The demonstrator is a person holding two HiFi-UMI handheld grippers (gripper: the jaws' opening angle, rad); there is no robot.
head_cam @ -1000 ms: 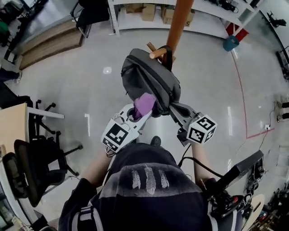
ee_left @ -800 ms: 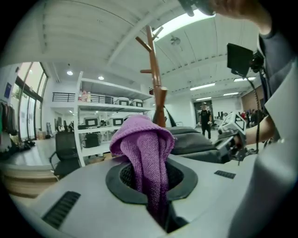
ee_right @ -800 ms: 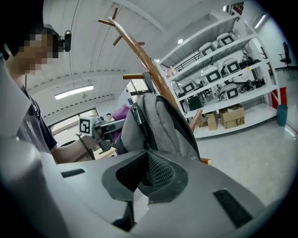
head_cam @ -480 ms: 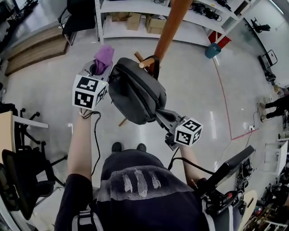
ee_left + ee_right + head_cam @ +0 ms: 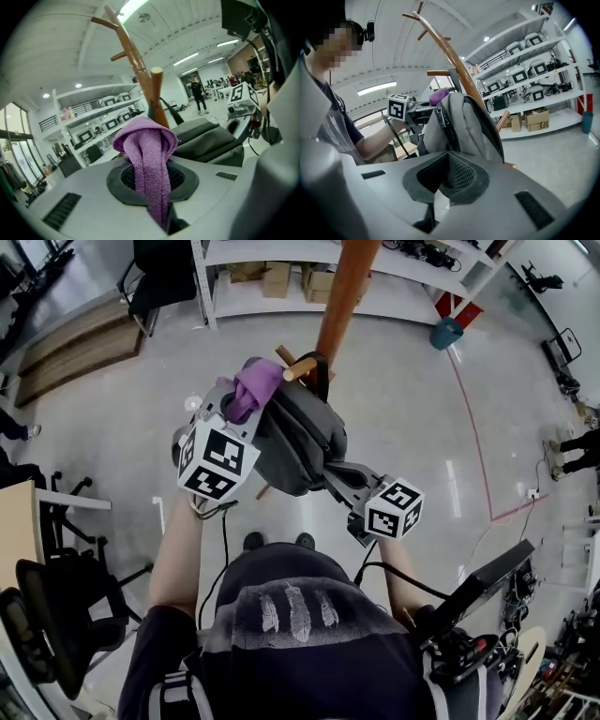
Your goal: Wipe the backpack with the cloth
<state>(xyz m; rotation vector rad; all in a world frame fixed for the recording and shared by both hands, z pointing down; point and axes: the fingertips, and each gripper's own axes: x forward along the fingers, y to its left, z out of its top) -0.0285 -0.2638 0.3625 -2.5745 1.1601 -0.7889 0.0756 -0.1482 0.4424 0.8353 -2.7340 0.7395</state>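
Note:
A grey backpack point(image 5: 302, 442) hangs from a peg of the wooden coat stand point(image 5: 342, 292). My left gripper point(image 5: 242, 411) is shut on a purple cloth point(image 5: 253, 388), which lies against the backpack's upper left side near the peg. In the left gripper view the cloth point(image 5: 149, 154) bulges out over the jaws, with the backpack point(image 5: 206, 138) just beyond it. My right gripper point(image 5: 336, 474) is shut on the backpack's lower edge. In the right gripper view the backpack point(image 5: 461, 124) rises straight out of the shut jaws.
White shelving with cardboard boxes point(image 5: 281, 277) stands behind the stand. A blue bin point(image 5: 446, 332) is on the floor at the back right. Office chairs point(image 5: 56, 601) and a desk edge are at the left. The person's feet point(image 5: 251, 542) are below the backpack.
The left gripper with the cloth swept from the backpack's lower front out to its left, then back onto its upper left side. The right gripper kept its hold.

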